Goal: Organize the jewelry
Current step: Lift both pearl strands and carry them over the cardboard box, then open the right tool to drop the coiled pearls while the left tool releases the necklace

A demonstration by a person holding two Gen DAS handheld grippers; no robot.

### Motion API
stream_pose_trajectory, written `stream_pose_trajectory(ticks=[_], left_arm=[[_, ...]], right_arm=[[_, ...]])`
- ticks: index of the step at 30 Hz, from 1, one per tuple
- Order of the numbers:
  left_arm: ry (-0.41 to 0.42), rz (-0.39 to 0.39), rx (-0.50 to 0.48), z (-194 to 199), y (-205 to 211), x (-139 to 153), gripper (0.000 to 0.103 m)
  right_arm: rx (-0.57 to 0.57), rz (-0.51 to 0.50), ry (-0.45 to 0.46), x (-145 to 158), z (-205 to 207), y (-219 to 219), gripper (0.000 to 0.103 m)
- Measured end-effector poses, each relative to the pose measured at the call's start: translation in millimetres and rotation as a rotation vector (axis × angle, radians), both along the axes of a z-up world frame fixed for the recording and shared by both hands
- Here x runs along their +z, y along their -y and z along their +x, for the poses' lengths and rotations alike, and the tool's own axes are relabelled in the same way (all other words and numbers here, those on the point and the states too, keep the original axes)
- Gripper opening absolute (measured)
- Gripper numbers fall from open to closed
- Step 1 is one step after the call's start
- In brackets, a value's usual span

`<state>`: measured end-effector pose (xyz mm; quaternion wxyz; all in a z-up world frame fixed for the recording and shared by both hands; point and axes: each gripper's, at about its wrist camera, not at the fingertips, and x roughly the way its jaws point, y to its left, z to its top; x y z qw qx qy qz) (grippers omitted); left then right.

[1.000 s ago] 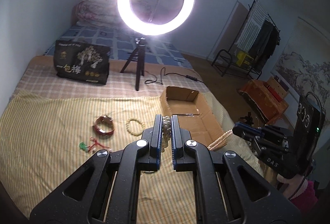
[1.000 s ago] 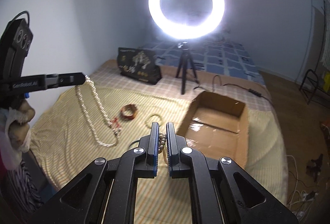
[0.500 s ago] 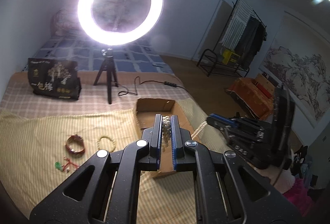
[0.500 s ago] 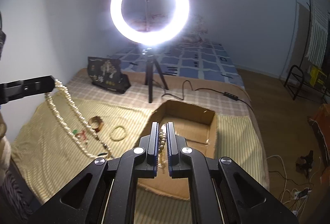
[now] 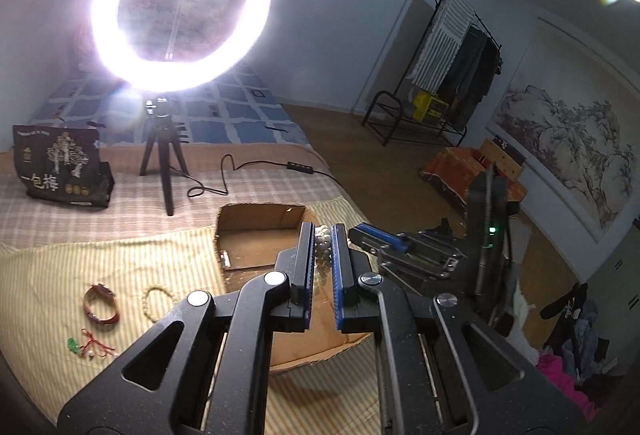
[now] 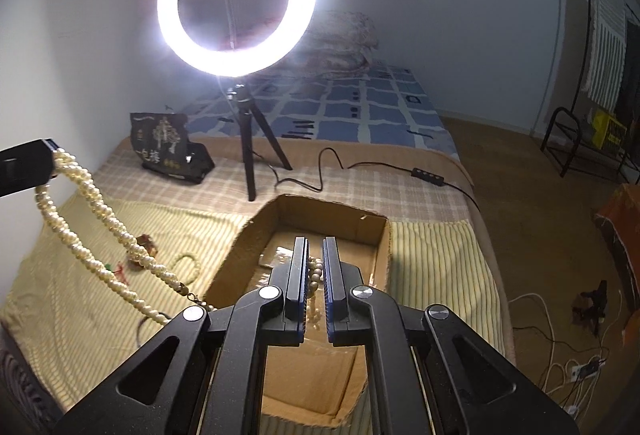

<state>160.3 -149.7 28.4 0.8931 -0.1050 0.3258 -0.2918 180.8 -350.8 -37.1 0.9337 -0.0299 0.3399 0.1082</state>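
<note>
Left wrist view: the left gripper (image 5: 322,263) pinches one end of the long cream-white pearl bead necklace (image 5: 322,239) between its blue-lined fingers (image 5: 306,267), above the open brown cardboard box (image 5: 256,231) that lies on the yellow striped bedcover (image 5: 120,259). To the right of the box, the right gripper (image 5: 376,237) is seen from the side; from here I cannot tell well how its fingers stand.

Right wrist view: the right gripper (image 6: 315,275) is closed on the other part of the same necklace (image 6: 100,213), where the beads look darker, and it hangs over the inside of the box (image 6: 324,211). The strand goes from these fingers to the left, past the near left corner of the box, and rises in a double line to the tip of the left gripper (image 6: 50,155) at the picture's left edge, well above the bedcover (image 6: 436,247).

Left of the box, on the bedcover, lie a small pale bead bracelet (image 5: 160,303), a red and gold bangle (image 5: 101,309) and a small red string charm with a green piece (image 5: 90,347), all apart from each other. Behind the box stands a lit white ring light on a black tripod (image 5: 180,3), and a black printed bag (image 5: 60,167) stands far left of it.
</note>
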Motion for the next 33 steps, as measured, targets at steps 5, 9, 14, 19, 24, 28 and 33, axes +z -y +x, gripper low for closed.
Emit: stream_pose_trajectory(ticks=[5,9,14,19,24,28,33], left_arm=[[-0.024,0.022,-0.013,8,15,-15,0.005],[-0.062,0.05,-0.024,14,23,-31,0.005],[-0.1,0.078,-0.036,18,30,-47,0.005],[-0.109,0.102,-0.041,20,35,-54,0.005],[-0.098,0.114,-0.024,20,34,-51,0.006],[-0.104,0.118,-0.015,20,30,-53,0.007],[-0.108,0.125,-0.005,19,25,-54,0.007]], right_arm=[[-0.011,0.003,-0.027,-12,12,7,0.005],[-0.014,0.009,-0.05,-21,17,12,0.005],[-0.014,0.01,-0.067,-27,21,15,0.005],[-0.011,0.017,-0.084,-32,25,17,0.006],[-0.015,0.022,-0.097,-34,26,17,0.009],[-0.04,0.011,-0.093,-34,26,19,0.037],[-0.054,0.01,-0.088,-31,22,21,0.038]])
